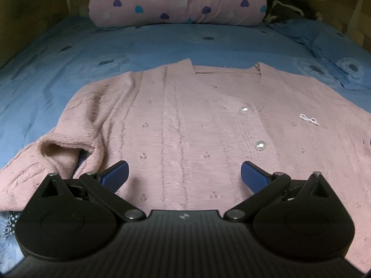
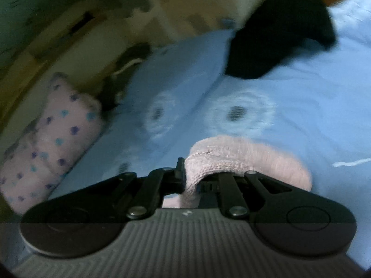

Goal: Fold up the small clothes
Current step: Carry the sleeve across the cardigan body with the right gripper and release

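Note:
A pink knitted cardigan [image 1: 185, 120] with pearl buttons lies spread flat on the blue bedsheet [image 1: 92, 53], neckline at the far side. One sleeve [image 1: 46, 162] is bunched at the left. My left gripper [image 1: 184, 173] hovers open just above the garment's near part, blue pads wide apart, nothing between them. In the right wrist view, my right gripper [image 2: 185, 176] is shut on a pink cuff [image 2: 231, 157] of the cardigan, which arches over the jaws, lifted off the sheet.
A pink pillow with heart prints [image 1: 178, 0] lies at the head of the bed, also the pink pillow [image 2: 46, 139] at the left in the right wrist view. A black cloth [image 2: 278, 37] lies on the sheet beyond the right gripper. Wooden walls border the bed.

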Available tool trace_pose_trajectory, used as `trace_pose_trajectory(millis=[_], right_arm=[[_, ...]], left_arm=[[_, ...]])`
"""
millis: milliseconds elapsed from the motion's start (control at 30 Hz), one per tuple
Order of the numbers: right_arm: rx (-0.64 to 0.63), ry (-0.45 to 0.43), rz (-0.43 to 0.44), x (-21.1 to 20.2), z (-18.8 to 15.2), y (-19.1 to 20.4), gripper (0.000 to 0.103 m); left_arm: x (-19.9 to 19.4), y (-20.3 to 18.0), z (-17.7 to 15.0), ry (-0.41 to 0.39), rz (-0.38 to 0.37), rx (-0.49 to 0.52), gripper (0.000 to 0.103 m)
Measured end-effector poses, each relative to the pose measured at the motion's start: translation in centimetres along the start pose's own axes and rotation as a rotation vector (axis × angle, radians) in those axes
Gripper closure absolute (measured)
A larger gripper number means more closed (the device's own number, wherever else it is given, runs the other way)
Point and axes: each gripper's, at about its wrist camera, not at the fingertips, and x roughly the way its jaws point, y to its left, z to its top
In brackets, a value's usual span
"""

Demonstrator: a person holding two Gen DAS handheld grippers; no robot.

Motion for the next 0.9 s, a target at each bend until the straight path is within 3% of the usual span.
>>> trace_pose_trajectory(millis=[467,667,900], right_arm=[[-0.267,0.085,0.384,-2.2,-3.9,15.2,0.091],[-0.372,0.169,0.501,-2.2,-8.8,20.1,0.091],[-0.399,0.325,0.544,-0.2,-16.3,21.9,0.091]], left_arm=[[-0.9,2.9,0.6,-0.028,0.040,-0.069,0.000],[-1.0,4.1,0.8,-0.033,0.079,-0.097,0.000],[-1.5,4.8,0.8,-0.050,0.117,-0.096,0.000]])
